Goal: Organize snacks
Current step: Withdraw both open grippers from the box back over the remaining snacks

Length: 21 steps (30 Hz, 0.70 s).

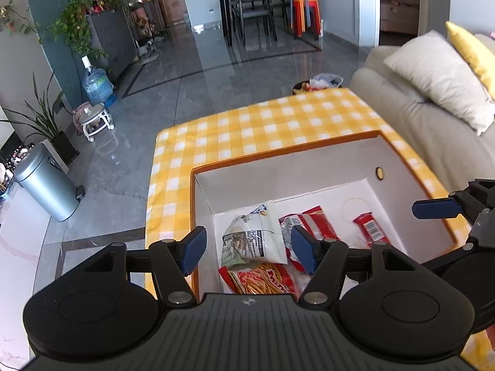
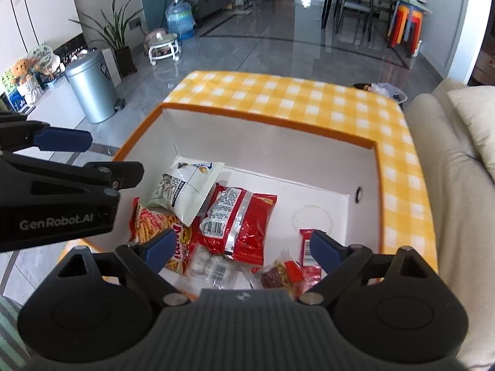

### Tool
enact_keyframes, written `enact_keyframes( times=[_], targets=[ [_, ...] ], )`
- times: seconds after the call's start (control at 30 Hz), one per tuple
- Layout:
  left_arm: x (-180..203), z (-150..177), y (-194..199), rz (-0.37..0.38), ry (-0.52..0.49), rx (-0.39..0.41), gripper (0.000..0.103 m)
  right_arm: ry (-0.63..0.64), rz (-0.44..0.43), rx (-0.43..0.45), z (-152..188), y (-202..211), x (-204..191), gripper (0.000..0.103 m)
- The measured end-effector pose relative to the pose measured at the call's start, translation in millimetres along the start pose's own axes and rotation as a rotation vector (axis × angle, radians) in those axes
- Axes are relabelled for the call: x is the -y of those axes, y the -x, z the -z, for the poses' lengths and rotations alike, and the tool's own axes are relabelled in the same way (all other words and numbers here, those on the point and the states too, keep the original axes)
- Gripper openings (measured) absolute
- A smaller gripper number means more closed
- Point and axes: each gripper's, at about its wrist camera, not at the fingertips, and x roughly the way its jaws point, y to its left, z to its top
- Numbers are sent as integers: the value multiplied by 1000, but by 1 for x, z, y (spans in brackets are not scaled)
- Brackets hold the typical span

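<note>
Snack box point(image 2: 269, 130), stocked; both tongs wide and empty.
White packet point(image 2: 185, 190), red bag point(image 2: 238, 219) and small red bar point(image 2: 307, 247) lie inside the box; left gripper point(image 1: 247, 249) and right gripper point(image 2: 241, 249) hover above. Filling seems near done; next likely tidying.

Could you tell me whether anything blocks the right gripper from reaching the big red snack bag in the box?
Nothing visible does: the right gripper hangs open just above the red bag, which lies uncovered in the box.
</note>
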Motion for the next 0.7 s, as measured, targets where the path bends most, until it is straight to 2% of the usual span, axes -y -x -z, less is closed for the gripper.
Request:
enact_keyframes(
  times=[0.37, 0.7],
  targets=[
    [11, 40, 53, 50, 47, 44, 75, -25, -1, 63, 38, 61, -8, 91],
    [22, 85, 74, 97, 144, 21, 75, -33, 22, 79, 94, 94, -12, 92]
  ],
)
